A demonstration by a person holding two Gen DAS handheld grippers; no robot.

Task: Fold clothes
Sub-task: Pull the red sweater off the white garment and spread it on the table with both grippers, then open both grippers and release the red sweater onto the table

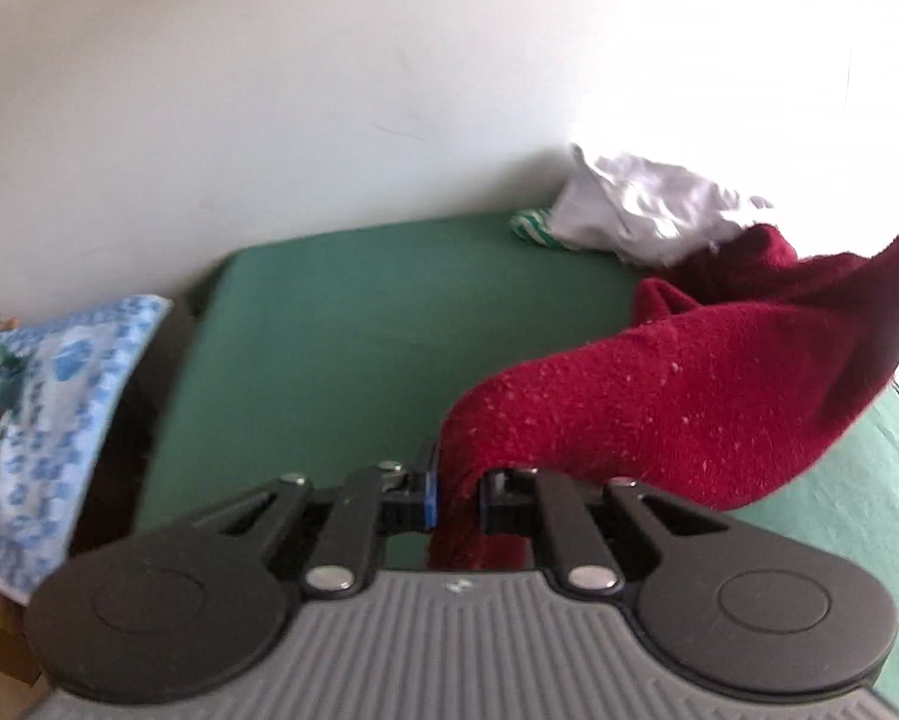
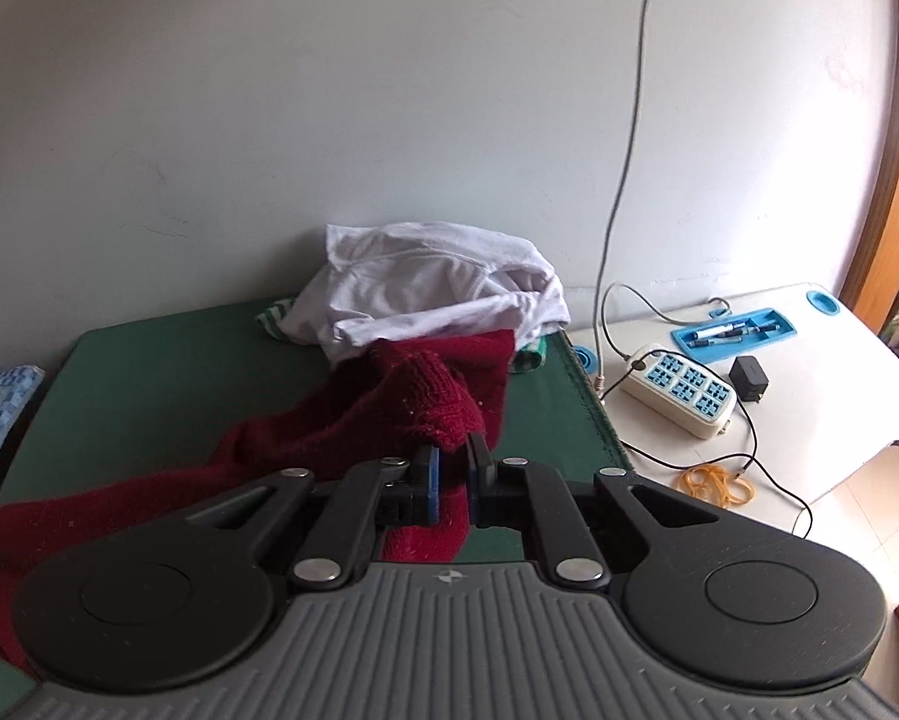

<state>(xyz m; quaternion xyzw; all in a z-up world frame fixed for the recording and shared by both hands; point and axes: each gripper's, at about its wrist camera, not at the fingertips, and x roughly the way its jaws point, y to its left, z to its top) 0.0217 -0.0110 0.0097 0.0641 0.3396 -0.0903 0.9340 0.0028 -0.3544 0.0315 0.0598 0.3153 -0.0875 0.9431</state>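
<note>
The left gripper (image 1: 458, 495) is clamping its fingers narrowly on an edge of the red sweater (image 1: 689, 384), with the knit bunching between the pads and hanging below them. From there the sweater is stretching away up and to the right of the fingers, lifting off the green surface (image 1: 353, 312) that is lying ahead of them. Beyond the sweater, far ahead and to the right of the fingers, a white garment (image 1: 647, 204) is sitting crumpled against the wall.

The right gripper (image 2: 454, 477) is also pinching the sweater (image 2: 389, 414), its fingers nearly together with a fold of red knit between them. The rest of the sweater is trailing to the left of the fingers and down toward the near edge of the surface (image 2: 149, 384). The white garment (image 2: 425, 294) is lying straight ahead of the fingers. To their right, a power strip (image 2: 680, 393), a blue tray (image 2: 734, 330) and rubber bands (image 2: 716, 483) are resting on a white desk (image 2: 839, 396).
</note>
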